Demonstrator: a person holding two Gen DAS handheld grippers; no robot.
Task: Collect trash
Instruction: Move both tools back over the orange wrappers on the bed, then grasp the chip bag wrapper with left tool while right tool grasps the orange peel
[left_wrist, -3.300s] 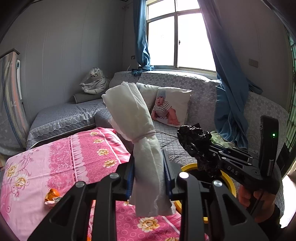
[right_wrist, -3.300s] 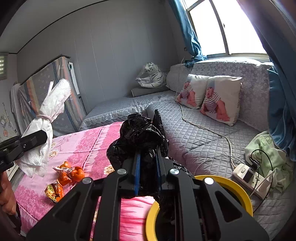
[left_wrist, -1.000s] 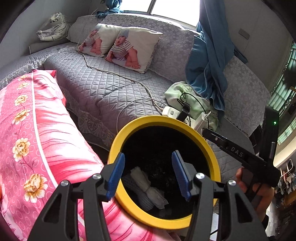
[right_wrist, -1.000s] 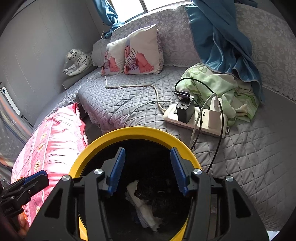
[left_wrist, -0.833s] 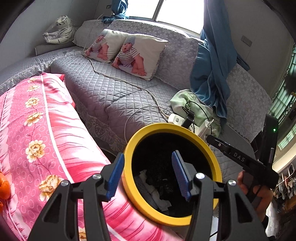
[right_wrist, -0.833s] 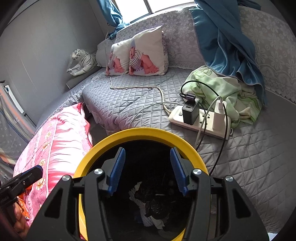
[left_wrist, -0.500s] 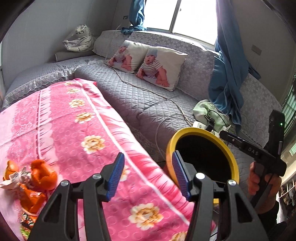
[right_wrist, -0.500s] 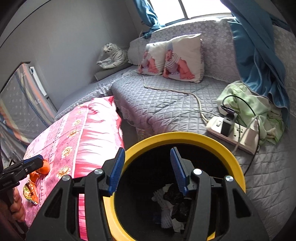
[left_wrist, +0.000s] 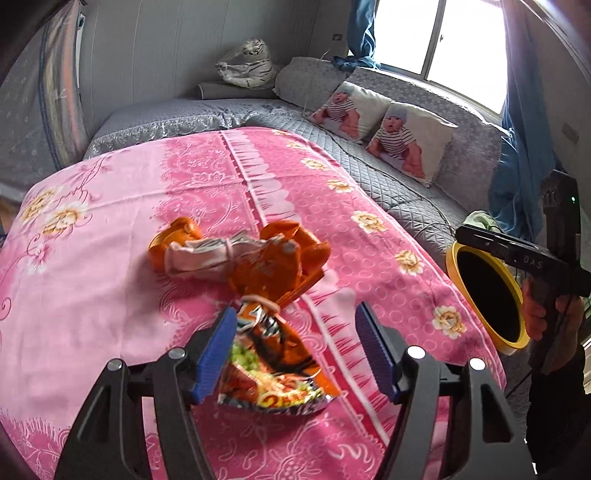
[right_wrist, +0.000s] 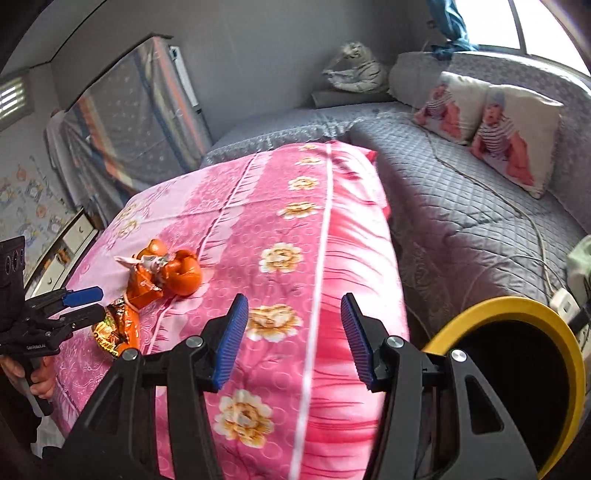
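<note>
My left gripper hangs just above a pink flowered cloth, its jaws opening. A crumpled colourful snack wrapper lies on the cloth between the blue pads, which do not press on it. Just beyond it sit orange peels and a wadded tissue. My right gripper is open and holds nothing, over the cloth's near edge and beside the yellow-rimmed bin. In the right wrist view the peels, the wrapper and the left gripper are at the far left.
A grey quilted couch with two baby-print pillows runs behind and to the right. A cable and power strip lie on it near the bin. A plush tiger sits in the corner. Blue curtains hang at the window.
Both grippers have swung left, away from the bin and over the pink cloth. The left one now stands over the wrapper with its jaws wider. The bin has slid to the right edge.
</note>
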